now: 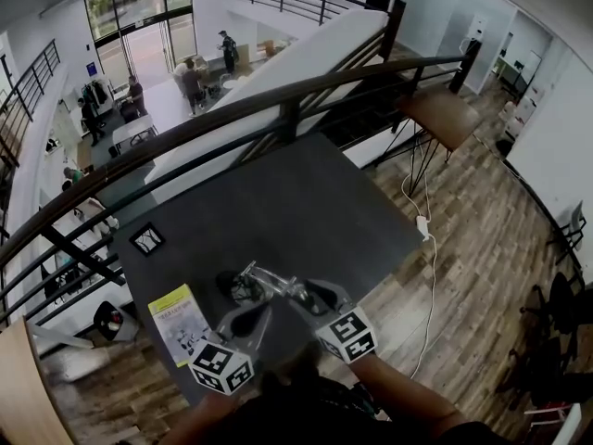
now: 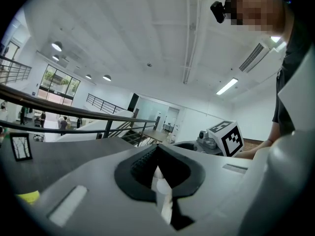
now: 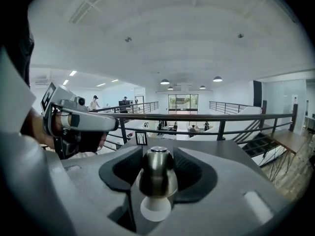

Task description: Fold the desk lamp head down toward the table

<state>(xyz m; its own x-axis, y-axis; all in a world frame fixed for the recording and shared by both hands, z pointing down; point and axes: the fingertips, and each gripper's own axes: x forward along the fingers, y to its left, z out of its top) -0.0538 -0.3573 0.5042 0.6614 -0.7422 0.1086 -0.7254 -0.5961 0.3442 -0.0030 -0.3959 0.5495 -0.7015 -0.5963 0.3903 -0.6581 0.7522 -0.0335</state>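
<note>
A silver desk lamp point(image 1: 273, 281) stands near the front edge of the dark table point(image 1: 278, 202), its black base point(image 1: 237, 287) to the left. In the right gripper view its metal head point(image 3: 157, 173), with a white bulb end, lies between the jaws of my right gripper point(image 3: 157, 150). The dark pads flank the head with a little room, so that gripper is open. My left gripper point(image 2: 157, 149) is shut on a thin pale part of the lamp point(image 2: 161, 193). In the head view the left gripper point(image 1: 248, 321) sits beside the base and the right gripper point(image 1: 320, 297) at the arm's right end.
A yellow booklet point(image 1: 181, 318) lies at the table's front left, and a small black-framed card point(image 1: 146, 239) sits farther back. A dark railing point(image 1: 278, 100) runs behind the table above an open hall. A white cable point(image 1: 428, 248) trails over the wooden floor on the right.
</note>
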